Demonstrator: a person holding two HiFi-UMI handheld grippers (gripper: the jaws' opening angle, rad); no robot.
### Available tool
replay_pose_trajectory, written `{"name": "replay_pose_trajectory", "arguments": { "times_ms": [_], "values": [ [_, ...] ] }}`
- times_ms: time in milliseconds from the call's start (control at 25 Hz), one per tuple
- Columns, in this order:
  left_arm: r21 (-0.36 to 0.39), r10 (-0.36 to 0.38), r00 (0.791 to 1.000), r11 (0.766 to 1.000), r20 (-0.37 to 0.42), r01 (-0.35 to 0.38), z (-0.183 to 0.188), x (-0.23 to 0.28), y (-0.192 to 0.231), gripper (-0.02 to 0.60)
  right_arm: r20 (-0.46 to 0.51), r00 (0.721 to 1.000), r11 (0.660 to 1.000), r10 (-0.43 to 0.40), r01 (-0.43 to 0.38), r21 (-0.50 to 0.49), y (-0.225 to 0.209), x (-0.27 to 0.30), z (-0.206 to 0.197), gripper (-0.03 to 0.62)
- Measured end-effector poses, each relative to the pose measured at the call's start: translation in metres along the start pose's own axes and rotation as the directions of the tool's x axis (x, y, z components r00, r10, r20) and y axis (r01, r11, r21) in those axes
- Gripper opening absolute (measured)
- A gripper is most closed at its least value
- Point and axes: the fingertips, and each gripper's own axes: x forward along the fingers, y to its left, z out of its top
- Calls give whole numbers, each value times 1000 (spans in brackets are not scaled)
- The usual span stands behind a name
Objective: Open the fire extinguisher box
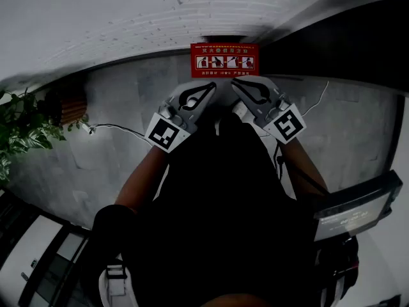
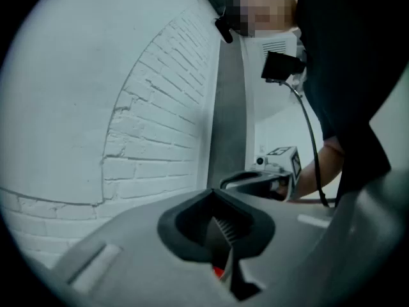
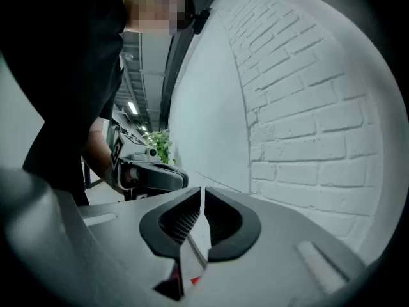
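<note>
The red fire extinguisher box (image 1: pixel 224 59) stands against the white brick wall, and its top face carries a white pictogram label. Both grippers are held side by side just in front of it, tips pointing at the box. My left gripper (image 1: pixel 210 88) has its jaws pressed together with nothing between them. My right gripper (image 1: pixel 236 86) is also shut and empty. In the left gripper view the closed left gripper (image 2: pixel 220 219) fills the foreground, with the right gripper (image 2: pixel 262 181) beyond it. The right gripper view likewise shows the shut right gripper (image 3: pixel 200 217) and the left gripper (image 3: pixel 151 174) behind. A thin red sliver shows below each pair of jaws.
A white brick wall (image 1: pixel 128 11) runs along the back above a grey floor (image 1: pixel 121 165). A green plant (image 1: pixel 16 126) stands at the left. A white cable (image 1: pixel 115 128) lies on the floor. A dark flat device (image 1: pixel 358 206) sits at the lower right. The person's dark clothing fills the lower middle.
</note>
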Motion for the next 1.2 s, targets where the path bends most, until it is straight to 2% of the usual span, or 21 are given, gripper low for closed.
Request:
{"name": "replay_pose_trajectory", "arguments": {
  "times_ms": [120, 200, 400, 560, 640, 840, 1000, 1200],
  "values": [
    [-9, 4, 1000, 1000, -30, -4, -8, 0, 6, 2, -36, 999, 1000, -6, 7, 20, -9, 4, -17, 12],
    [-6, 6, 999, 1000, -47, -7, -18, 5, 14, 2, -78, 997, 998, -11, 15, 56, -20, 10, -42, 13],
    [-18, 11, 995, 1000, -98, -12, -70, 26, 34, 2, -124, 992, 983, -27, 49, 175, -50, 26, -141, 14],
    [-40, 12, 988, 999, -156, -19, -117, 39, 44, 2, -181, 983, 944, -28, 85, 318, -56, 37, -215, 56],
    [-65, 11, 984, 998, -177, -22, -142, 46, 48, 2, -214, 977, 908, -16, 104, 405, -55, 42, -257, 99],
    [-118, -8, 977, 993, -215, -18, -200, 59, 44, 2, -292, 957, 801, -2, 176, 573, -50, 42, -362, 109],
    [-157, -39, 968, 988, -249, -1, -240, 64, 36, 2, -335, 942, 700, -31, 260, 665, -46, 33, -422, 120],
    [-184, -24, 958, 982, -285, -30, -271, 66, 38, 2, -303, 951, 523, -64, 290, 801, -54, 36, -469, 150]
  ]
}}
